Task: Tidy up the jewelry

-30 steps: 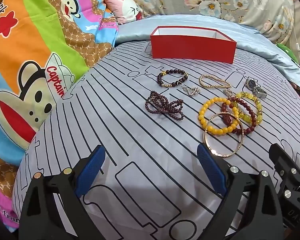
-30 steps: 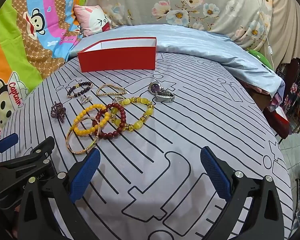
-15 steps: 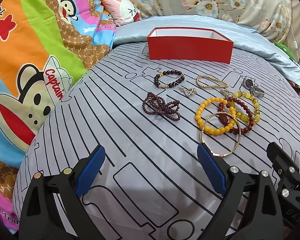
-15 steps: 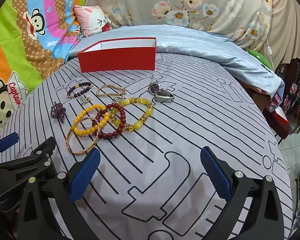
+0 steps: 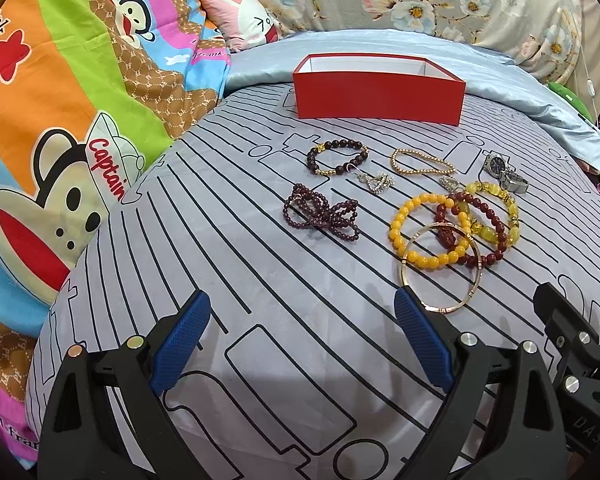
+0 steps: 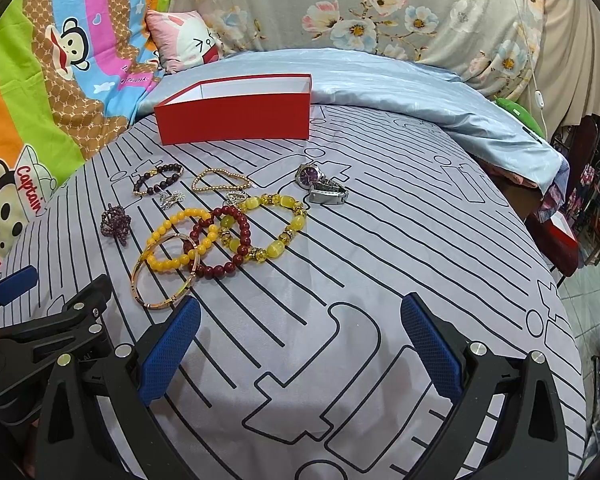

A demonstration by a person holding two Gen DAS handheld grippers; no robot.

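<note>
Barely any change: left gripper [image 5: 302, 340] edges toward jewelry; both jaws wide, empty; red box [image 5: 378, 94] unfilled; right gripper [image 6: 298, 342] static.

Each hand-held gripper, left [image 5: 302, 340] and right [image 6: 298, 346], has black plastic arms, blue cross-hatched pads [image 5: 184, 340], and silver and brass screw heads [image 5: 467, 337].

The open red cardboard box [image 5: 379, 94] hides its floor behind its front wall; its contents cannot be told.
</note>
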